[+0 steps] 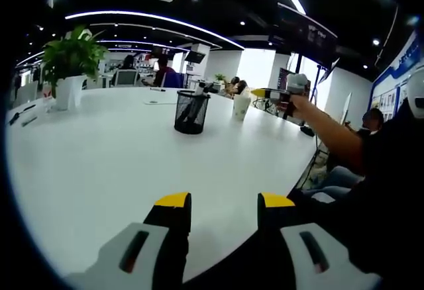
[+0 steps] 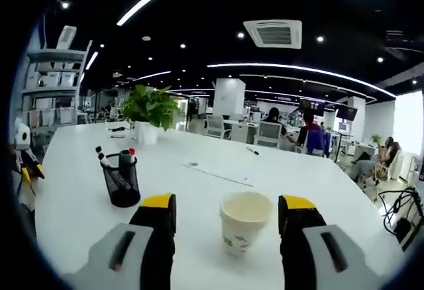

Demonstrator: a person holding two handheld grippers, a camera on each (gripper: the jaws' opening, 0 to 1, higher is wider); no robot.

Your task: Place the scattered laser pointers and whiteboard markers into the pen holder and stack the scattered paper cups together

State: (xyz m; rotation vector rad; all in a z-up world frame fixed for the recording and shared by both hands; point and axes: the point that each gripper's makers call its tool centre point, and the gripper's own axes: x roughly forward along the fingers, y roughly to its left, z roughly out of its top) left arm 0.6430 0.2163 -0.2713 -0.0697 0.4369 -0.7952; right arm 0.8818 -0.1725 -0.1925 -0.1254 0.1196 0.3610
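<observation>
A black mesh pen holder [image 1: 191, 112] [image 2: 121, 181] stands on the white table [image 1: 99, 164], with markers sticking out of its top. An upright paper cup [image 2: 244, 222] [image 1: 242, 106] stands to its right. My right gripper [image 2: 228, 204] is open, its yellow-tipped jaws on either side of the cup without touching it. In the left gripper view a person's hand holds that right gripper [image 1: 260, 93] just right of the cup. My left gripper [image 1: 225, 202] hangs open over bare table near the front edge, nothing between its jaws.
A green plant in a white pot [image 1: 69, 58] [image 2: 151, 108] stands at the far side, with small dark items [image 2: 116, 130] beside it. A paper sheet [image 2: 218, 171] and a pen [image 2: 252, 150] lie beyond the cup. People sit at desks behind the table.
</observation>
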